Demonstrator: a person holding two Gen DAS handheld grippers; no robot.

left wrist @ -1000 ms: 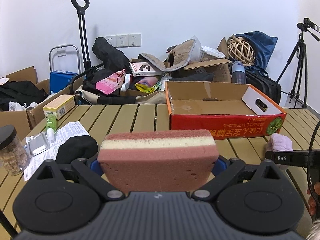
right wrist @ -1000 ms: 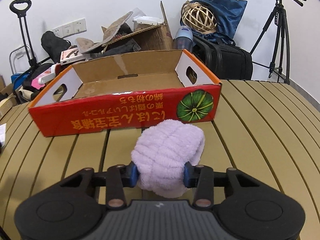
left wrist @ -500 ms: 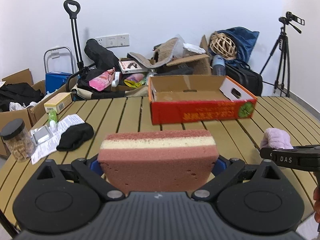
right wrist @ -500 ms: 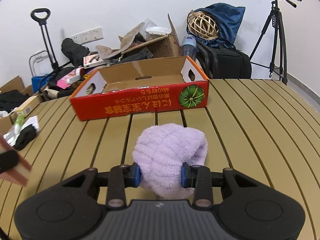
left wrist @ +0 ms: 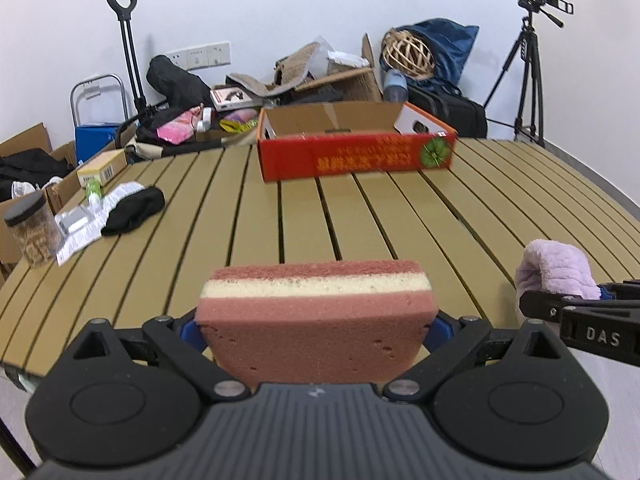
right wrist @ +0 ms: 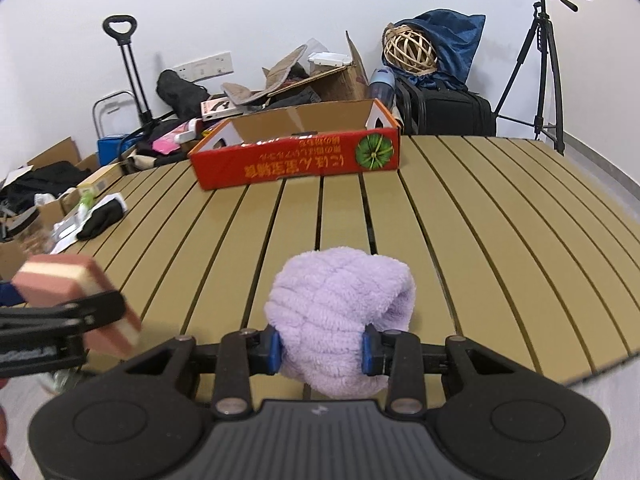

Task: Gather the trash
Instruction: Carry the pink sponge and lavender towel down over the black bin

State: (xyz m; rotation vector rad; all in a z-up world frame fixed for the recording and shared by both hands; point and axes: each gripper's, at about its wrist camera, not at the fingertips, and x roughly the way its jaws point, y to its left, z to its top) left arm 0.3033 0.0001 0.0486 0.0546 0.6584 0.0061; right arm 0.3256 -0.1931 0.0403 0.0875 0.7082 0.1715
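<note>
L gripper (left wrist: 316,326) clamped on pink/cream layered sponge (left wrist: 316,316); R gripper (right wrist: 322,350) clamped on fluffy lilac cloth (right wrist: 340,312).

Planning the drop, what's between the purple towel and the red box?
Only bare table slats between the purple towel and the red box, in the right wrist view.

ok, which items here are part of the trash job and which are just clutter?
In the job:
- sponge, shut in the left gripper
- purple cloth, shut in the right gripper
- red box, probably the bin

Lying about:
- black sock
- leaflet
- jar
- tripod
</note>
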